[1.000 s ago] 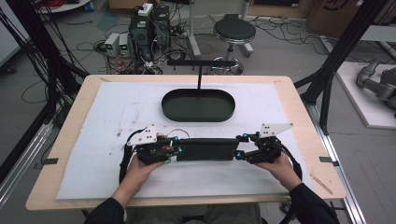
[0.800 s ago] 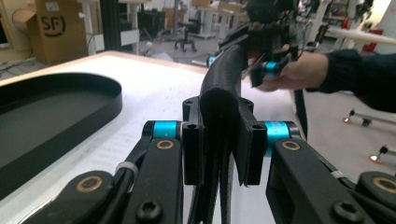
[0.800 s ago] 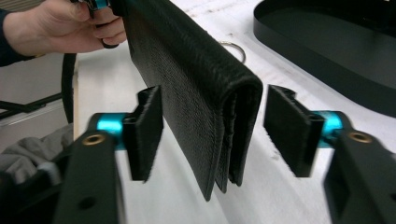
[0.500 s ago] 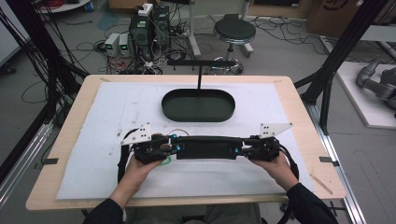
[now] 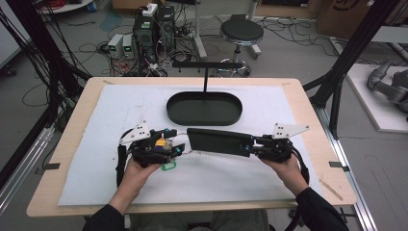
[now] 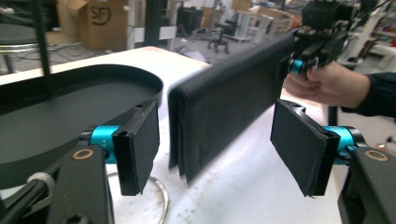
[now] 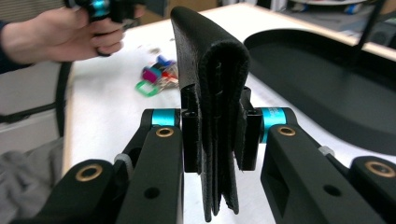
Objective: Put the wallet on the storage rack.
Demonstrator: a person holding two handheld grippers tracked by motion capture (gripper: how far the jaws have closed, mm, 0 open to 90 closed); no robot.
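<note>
Two grippers meet at one folded black pouch (image 5: 219,142), lifted near the desk's front edge, before the oval tray (image 5: 204,108). Right gripper (image 7: 215,133) clenches its end, carrying it alone; left gripper (image 6: 215,149) has just been opening, pads clear of the pouch between them. Right gripper view reveals coloured clips (image 7: 156,77) behind

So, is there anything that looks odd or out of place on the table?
Only one small thing: a little cluster of coloured clips lies loose on the white mat by the left gripper. The folded black fabric piece hangs level from the right gripper, its other end free between the open left jaws. The black oval tray sits straight.
</note>
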